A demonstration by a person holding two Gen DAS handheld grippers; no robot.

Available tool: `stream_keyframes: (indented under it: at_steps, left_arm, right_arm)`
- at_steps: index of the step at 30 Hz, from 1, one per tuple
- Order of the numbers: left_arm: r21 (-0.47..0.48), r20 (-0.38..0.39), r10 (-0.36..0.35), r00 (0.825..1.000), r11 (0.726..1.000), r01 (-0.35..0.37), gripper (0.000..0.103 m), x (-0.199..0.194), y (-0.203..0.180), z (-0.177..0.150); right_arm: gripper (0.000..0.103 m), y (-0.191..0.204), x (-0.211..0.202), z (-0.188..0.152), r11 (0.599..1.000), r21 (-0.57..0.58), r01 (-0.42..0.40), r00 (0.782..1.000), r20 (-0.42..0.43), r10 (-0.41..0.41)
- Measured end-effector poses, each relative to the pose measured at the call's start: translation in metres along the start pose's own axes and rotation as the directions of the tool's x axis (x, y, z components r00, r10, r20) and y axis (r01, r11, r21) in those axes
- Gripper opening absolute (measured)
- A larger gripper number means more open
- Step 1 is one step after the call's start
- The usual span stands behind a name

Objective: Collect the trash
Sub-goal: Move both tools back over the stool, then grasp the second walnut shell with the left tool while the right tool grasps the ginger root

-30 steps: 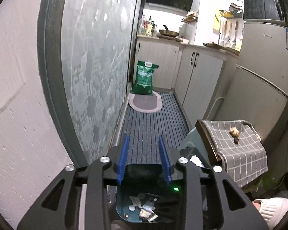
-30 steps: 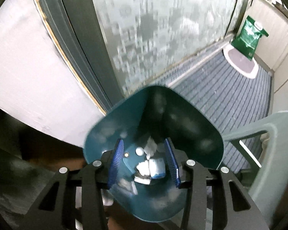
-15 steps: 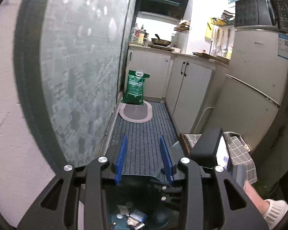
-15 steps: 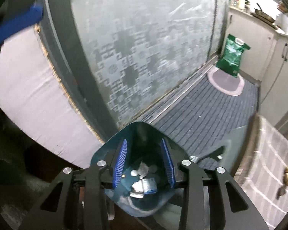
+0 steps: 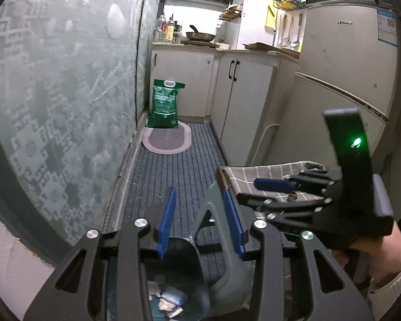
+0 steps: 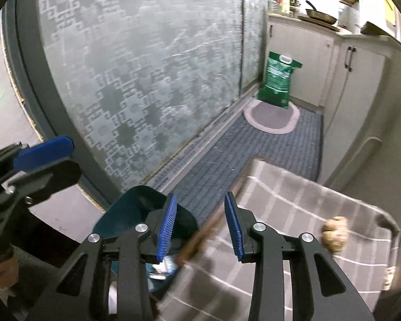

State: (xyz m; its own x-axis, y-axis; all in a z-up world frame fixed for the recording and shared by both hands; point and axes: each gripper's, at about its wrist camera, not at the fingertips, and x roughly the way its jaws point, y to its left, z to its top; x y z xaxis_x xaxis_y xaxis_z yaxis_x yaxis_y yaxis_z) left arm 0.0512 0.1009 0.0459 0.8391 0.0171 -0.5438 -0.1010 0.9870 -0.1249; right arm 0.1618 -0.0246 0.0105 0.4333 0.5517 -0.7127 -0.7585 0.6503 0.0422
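A dark teal trash bin [image 5: 179, 281] stands on the floor below my left gripper [image 5: 200, 222]; crumpled paper and wrappers [image 5: 168, 299] lie inside it. My left gripper is open and empty above the bin. My right gripper [image 6: 200, 227] is open and empty, over the edge of a small table with a grey checked cloth [image 6: 294, 214]. A crumpled brownish lump [image 6: 334, 235] lies on the cloth to the right of my right gripper. The bin [image 6: 136, 208] shows at lower left in the right wrist view. The right gripper [image 5: 274, 184] also shows in the left wrist view.
A frosted patterned glass door [image 5: 66, 93] runs along the left. A striped dark mat [image 5: 179, 168] covers the narrow floor. A green bag [image 5: 164, 104] and oval rug [image 5: 168, 140] lie at the far end. Cabinets [image 5: 243, 101] and a fridge [image 5: 339, 80] line the right. A grey plastic chair [image 5: 227, 240] stands by the bin.
Both grippers have risen and swung right, away from the bin. The right gripper now points over the cloth-covered table, and the lump on the cloth has come into its view.
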Motion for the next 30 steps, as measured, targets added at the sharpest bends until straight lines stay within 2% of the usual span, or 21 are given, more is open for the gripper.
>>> stream_keyframes:
  at_steps: [6, 10, 13, 22, 30]
  left_arm:
    - [0.01, -0.022, -0.026, 0.999, 1.0, 0.027, 0.043, 0.022, -0.02, 0.001]
    - [0.026, -0.052, -0.044, 0.998, 0.999, 0.046, 0.044, 0.038, -0.033, -0.002]
    - [0.035, -0.079, -0.067, 0.995, 0.997, 0.07, 0.046, 0.051, -0.044, -0.004]
    - [0.076, -0.148, -0.127, 0.981, 0.987, 0.139, 0.051, 0.082, -0.079, -0.015]
    - [0.078, -0.231, -0.182, 0.956, 0.976, 0.205, 0.053, 0.108, -0.1, -0.026]
  right_arm:
    - [0.037, -0.044, -0.007, -0.002, 0.997, 0.031, 0.073, 0.997, -0.025, -0.072]
    - [0.038, -0.077, -0.008, -0.009, 0.99, 0.097, 0.106, 0.994, -0.025, -0.104]
    - [0.047, -0.102, -0.007, -0.019, 0.979, 0.146, 0.14, 0.99, -0.042, -0.135]
    - [0.06, -0.132, 0.003, -0.032, 0.962, 0.224, 0.158, 0.986, -0.085, -0.142]
    - [0.06, -0.137, 0.027, -0.037, 0.96, 0.222, 0.172, 0.979, -0.146, -0.142]
